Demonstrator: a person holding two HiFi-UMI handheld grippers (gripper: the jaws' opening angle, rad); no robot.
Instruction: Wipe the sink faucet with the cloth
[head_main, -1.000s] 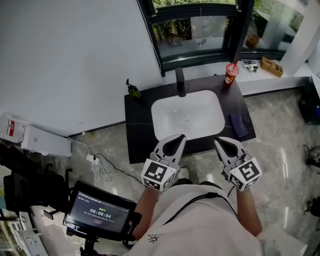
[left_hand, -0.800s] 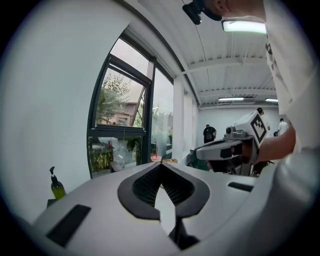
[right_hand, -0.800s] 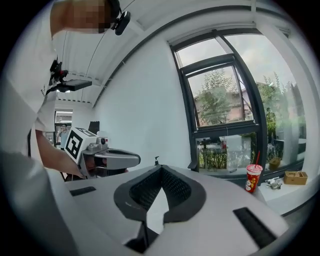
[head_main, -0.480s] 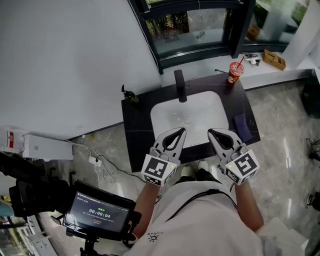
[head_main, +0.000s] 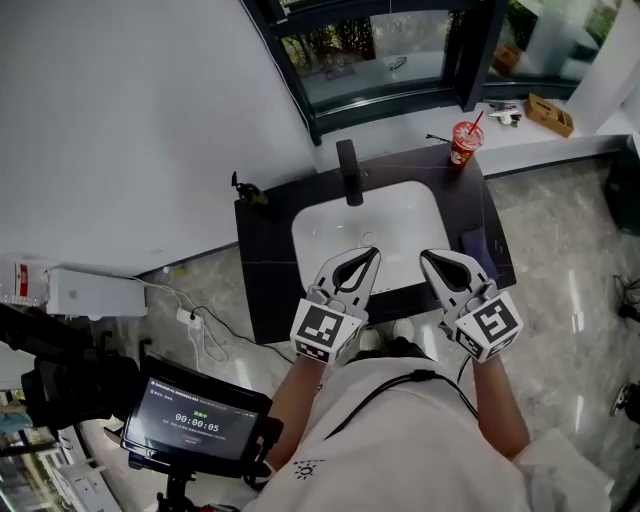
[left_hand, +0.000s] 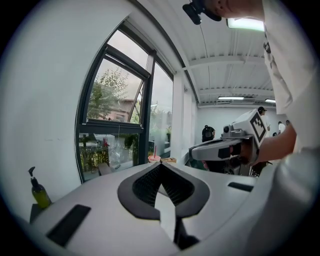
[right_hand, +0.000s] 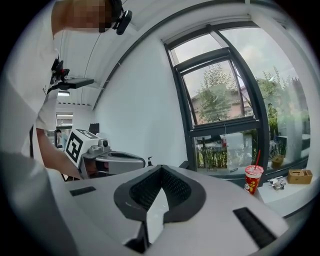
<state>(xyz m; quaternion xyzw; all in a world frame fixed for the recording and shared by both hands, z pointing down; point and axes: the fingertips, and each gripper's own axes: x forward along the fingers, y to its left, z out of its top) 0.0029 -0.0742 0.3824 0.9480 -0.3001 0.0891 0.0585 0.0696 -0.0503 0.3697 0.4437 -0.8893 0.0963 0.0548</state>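
The black faucet (head_main: 348, 172) stands at the back rim of the white sink (head_main: 400, 210), which is set in a black counter (head_main: 262, 262). A dark cloth (head_main: 482, 243) lies on the counter to the right of the basin. My left gripper (head_main: 372, 253) hovers shut and empty over the basin's front edge. My right gripper (head_main: 428, 257) is shut and empty beside it, just left of the cloth. In the left gripper view the jaws (left_hand: 161, 164) meet at their tips. The right gripper view shows its jaws (right_hand: 160, 167) closed the same way. Faucet and cloth are hidden in both gripper views.
A red cup with a straw (head_main: 463, 143) stands at the counter's back right, also in the right gripper view (right_hand: 253, 179). A soap bottle (head_main: 243, 190) sits at the back left corner. A dark-framed window (head_main: 400, 50) rises behind the sink. A screen (head_main: 195, 420) sits at lower left.
Both grippers have moved forward side by side, from in front of the counter to over the basin's front edge. Both stay shut and empty.
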